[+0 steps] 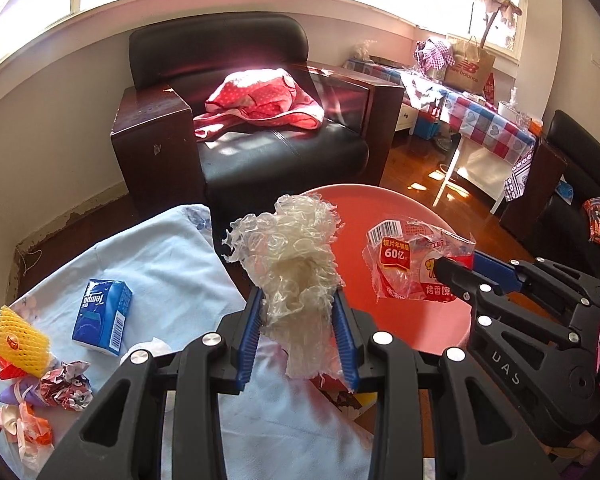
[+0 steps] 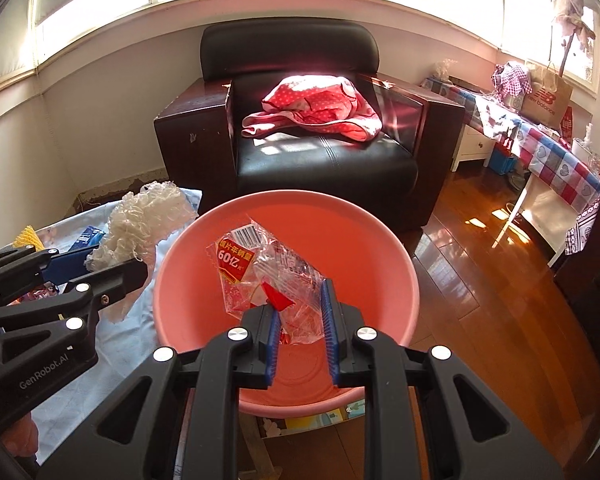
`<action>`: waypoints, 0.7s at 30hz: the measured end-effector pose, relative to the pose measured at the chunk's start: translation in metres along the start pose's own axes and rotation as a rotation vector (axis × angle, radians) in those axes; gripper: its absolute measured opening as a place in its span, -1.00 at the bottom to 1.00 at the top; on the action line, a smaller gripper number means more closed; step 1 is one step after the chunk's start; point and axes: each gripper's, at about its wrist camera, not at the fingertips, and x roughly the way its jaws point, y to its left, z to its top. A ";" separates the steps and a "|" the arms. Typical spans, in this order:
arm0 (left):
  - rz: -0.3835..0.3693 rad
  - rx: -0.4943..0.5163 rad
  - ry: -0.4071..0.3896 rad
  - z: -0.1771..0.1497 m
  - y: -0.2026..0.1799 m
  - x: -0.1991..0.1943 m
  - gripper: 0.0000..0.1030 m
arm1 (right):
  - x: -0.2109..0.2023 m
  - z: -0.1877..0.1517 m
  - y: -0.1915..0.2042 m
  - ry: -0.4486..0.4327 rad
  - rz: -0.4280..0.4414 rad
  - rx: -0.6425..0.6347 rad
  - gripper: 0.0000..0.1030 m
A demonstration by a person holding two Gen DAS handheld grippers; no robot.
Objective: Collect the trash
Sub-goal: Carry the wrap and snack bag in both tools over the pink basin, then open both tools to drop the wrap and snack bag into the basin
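Observation:
My left gripper [image 1: 298, 300] is shut on a crumpled clear plastic wrap [image 1: 292, 256], held above the light blue cloth [image 1: 172, 280] beside the pink basin [image 1: 404, 312]. The wrap [image 2: 140, 220] and left gripper [image 2: 112, 264] also show at the left of the right wrist view. My right gripper [image 2: 300, 300] is shut on a clear snack wrapper with red print [image 2: 260, 268], held over the pink basin [image 2: 204, 240]. The wrapper [image 1: 412, 264] and right gripper [image 1: 456, 264] show at the right of the left wrist view.
On the cloth lie a blue Tempo tissue pack [image 1: 102, 312], a yellow foam fruit net [image 1: 20, 336] and crumpled paper scraps [image 1: 66, 386]. A black armchair [image 1: 252, 128] with a red blanket [image 1: 260, 104] stands behind. A table with a checked cloth [image 1: 488, 120] stands at the right on the wood floor.

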 end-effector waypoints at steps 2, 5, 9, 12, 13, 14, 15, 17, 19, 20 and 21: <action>-0.003 0.003 0.012 0.001 -0.003 0.007 -0.35 | 0.005 0.000 0.001 0.015 -0.004 -0.006 -0.62; -0.005 0.006 0.026 -0.001 -0.004 0.014 -0.35 | 0.008 -0.002 0.006 0.030 -0.011 -0.017 -0.62; -0.008 0.003 0.044 -0.003 -0.004 0.021 -0.35 | 0.011 -0.002 0.008 0.040 -0.017 -0.019 -0.62; -0.010 -0.003 0.050 -0.003 -0.002 0.024 -0.35 | 0.012 -0.002 0.008 0.048 -0.023 -0.022 -0.62; -0.011 -0.007 0.051 -0.003 -0.002 0.024 -0.35 | 0.013 -0.002 0.008 0.051 -0.026 -0.026 -0.62; -0.012 -0.009 0.052 -0.003 -0.002 0.024 -0.34 | 0.012 -0.003 0.008 0.053 -0.028 -0.028 -0.61; -0.012 -0.009 0.053 -0.003 -0.002 0.024 -0.33 | 0.013 -0.003 0.009 0.057 -0.030 -0.029 -0.61; -0.010 -0.007 0.057 -0.003 -0.003 0.026 -0.32 | 0.015 -0.002 0.009 0.065 -0.040 -0.029 -0.56; -0.010 -0.007 0.056 -0.004 -0.002 0.025 -0.31 | 0.016 -0.002 0.009 0.070 -0.042 -0.025 -0.49; -0.008 -0.008 0.054 -0.004 -0.002 0.025 -0.30 | 0.016 -0.001 0.008 0.072 -0.041 -0.021 -0.47; -0.009 -0.010 0.051 -0.003 -0.002 0.025 -0.25 | 0.017 -0.001 0.008 0.075 -0.042 -0.018 -0.46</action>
